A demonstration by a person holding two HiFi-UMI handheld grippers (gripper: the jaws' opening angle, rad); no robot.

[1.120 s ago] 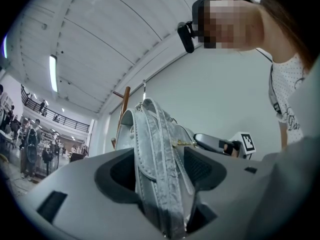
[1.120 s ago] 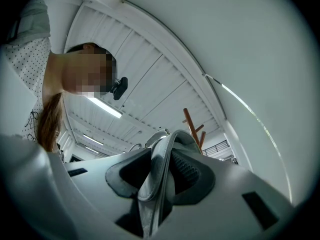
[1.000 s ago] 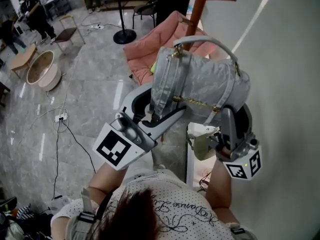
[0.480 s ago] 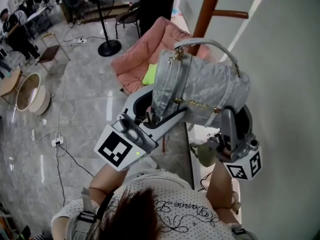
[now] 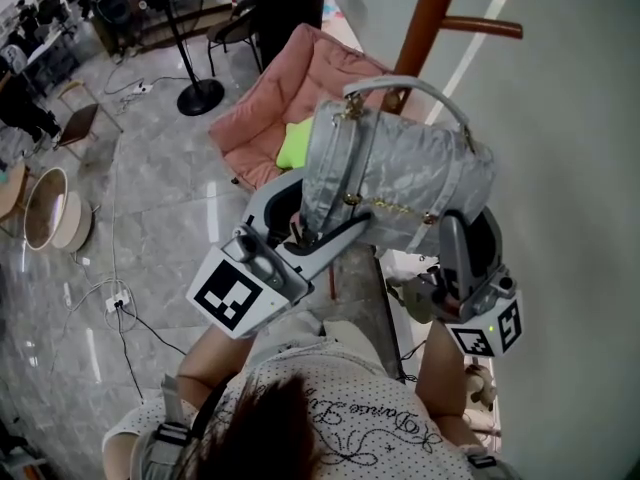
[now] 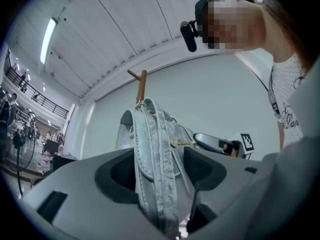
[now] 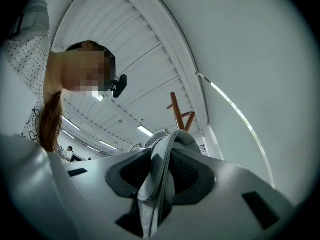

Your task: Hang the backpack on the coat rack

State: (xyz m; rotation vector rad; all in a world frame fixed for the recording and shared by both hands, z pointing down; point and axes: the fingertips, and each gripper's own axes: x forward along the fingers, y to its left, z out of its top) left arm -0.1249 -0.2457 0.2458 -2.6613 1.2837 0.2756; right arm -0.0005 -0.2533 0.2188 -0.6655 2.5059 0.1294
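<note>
A silver-grey quilted backpack [image 5: 400, 178] hangs in the air between both grippers, its top handle [image 5: 405, 86] arched upward. My left gripper [image 5: 315, 230] is shut on the backpack's left side and its straps [image 6: 157, 169]. The right gripper [image 5: 455, 218] is shut on a fold of grey fabric [image 7: 159, 184] at the backpack's right side. The brown wooden coat rack [image 5: 432, 18] rises just behind the handle, with a peg [image 5: 482, 28] sticking out to the right. Its top pegs appear beyond the backpack in the left gripper view [image 6: 140, 84] and the right gripper view [image 7: 179, 115].
A white wall [image 5: 570, 168] stands close on the right. A pink padded chair [image 5: 290, 98] with a yellow-green item [image 5: 291, 145] sits behind the backpack on the left. A standing fan [image 5: 190, 78], a black cabinet [image 5: 288, 3] and floor cables [image 5: 120, 288] lie further left.
Both grippers have carried the backpack closer to the coat rack; the pole and its peg now show larger, right behind the handle. The grips are unchanged.
</note>
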